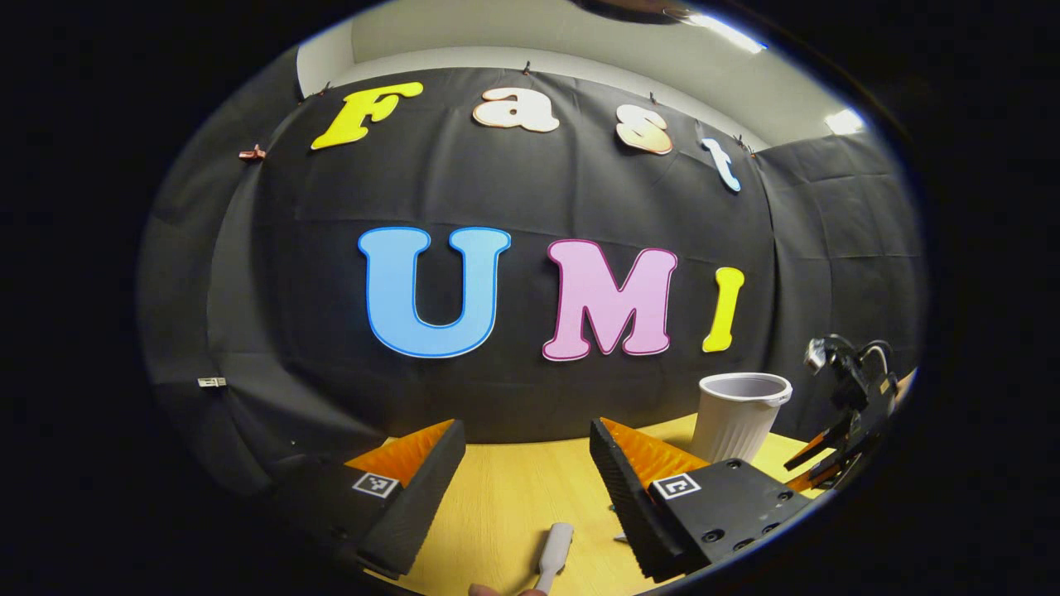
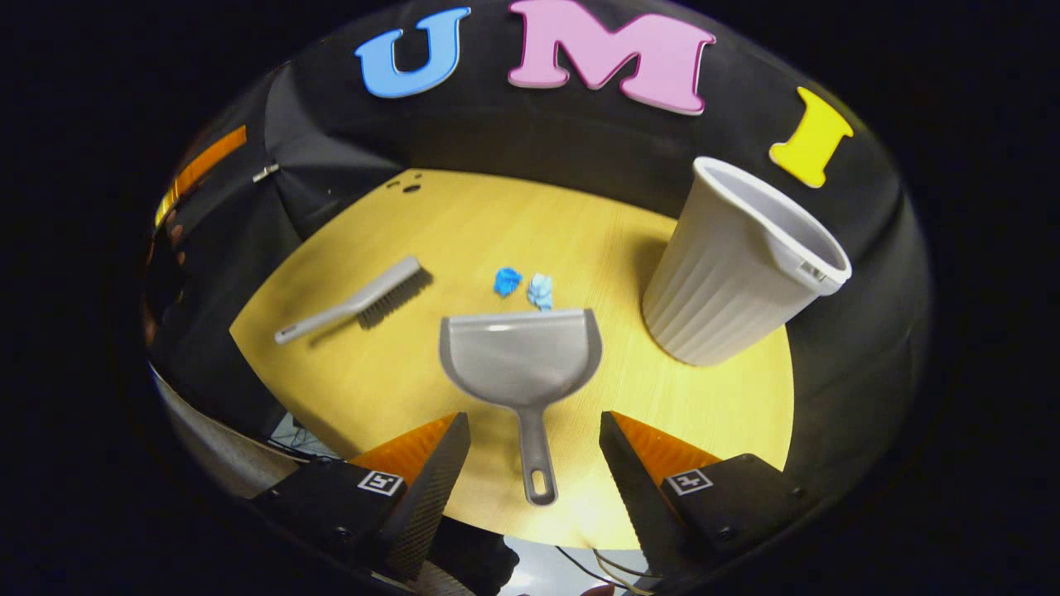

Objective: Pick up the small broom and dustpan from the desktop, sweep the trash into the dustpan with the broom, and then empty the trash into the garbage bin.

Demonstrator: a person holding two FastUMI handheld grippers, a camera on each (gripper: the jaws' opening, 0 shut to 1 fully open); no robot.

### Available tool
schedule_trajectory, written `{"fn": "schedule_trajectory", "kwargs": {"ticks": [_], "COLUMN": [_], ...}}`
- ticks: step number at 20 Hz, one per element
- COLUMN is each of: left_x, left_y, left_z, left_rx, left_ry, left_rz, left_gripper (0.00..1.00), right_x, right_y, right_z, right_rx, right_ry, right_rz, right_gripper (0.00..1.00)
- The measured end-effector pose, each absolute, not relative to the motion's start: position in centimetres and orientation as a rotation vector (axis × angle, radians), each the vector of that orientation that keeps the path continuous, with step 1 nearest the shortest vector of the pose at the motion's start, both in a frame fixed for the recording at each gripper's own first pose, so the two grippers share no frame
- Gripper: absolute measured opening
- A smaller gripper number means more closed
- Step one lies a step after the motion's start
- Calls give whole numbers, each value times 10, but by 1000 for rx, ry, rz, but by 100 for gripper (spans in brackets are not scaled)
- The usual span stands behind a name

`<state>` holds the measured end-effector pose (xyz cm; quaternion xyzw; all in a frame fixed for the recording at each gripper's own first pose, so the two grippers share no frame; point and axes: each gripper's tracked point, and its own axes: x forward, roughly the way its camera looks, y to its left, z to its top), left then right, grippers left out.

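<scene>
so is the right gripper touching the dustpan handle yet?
Apart. The right gripper view shows the right gripper open, the dustpan handle lying between its fingers with bare desktop visible on both sides.

Desk [image 2: 397,389]: dustpan [image 2: 522,356] at centre, handle toward the near edge. Two trash scraps [image 2: 523,286] just beyond its mouth, side by side. Broom [image 2: 356,302] to its left, lying flat, apart. Bin [image 2: 737,265] to its right, upright, near the far edge.
</scene>
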<state>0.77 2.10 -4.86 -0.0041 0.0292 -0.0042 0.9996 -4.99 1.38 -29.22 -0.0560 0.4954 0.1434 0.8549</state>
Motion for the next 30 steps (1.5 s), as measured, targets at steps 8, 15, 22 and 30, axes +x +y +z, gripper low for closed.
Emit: {"fn": "schedule_trajectory", "kwargs": {"ticks": [8, 15, 22, 30], "left_x": [4, 1, 7, 14], "left_y": [34, 44, 47, 25], "left_z": [-67, -86, -104, -185], "left_rx": [-8, -8, -22, -136], "left_ry": [96, 151, 189, 514], "left_rz": [22, 50, 61, -66], "left_gripper": [95, 95, 95, 96], "right_x": [-53, -35, -31, -42], "right_y": [10, 28, 35, 27], "right_z": [-384, -427, -447, -445], "right_rx": [-153, -172, -159, -273], "right_ry": [1335, 1439, 1520, 1535], "right_rz": [305, 307, 308, 423], "right_gripper": [98, 97, 55, 36]}}
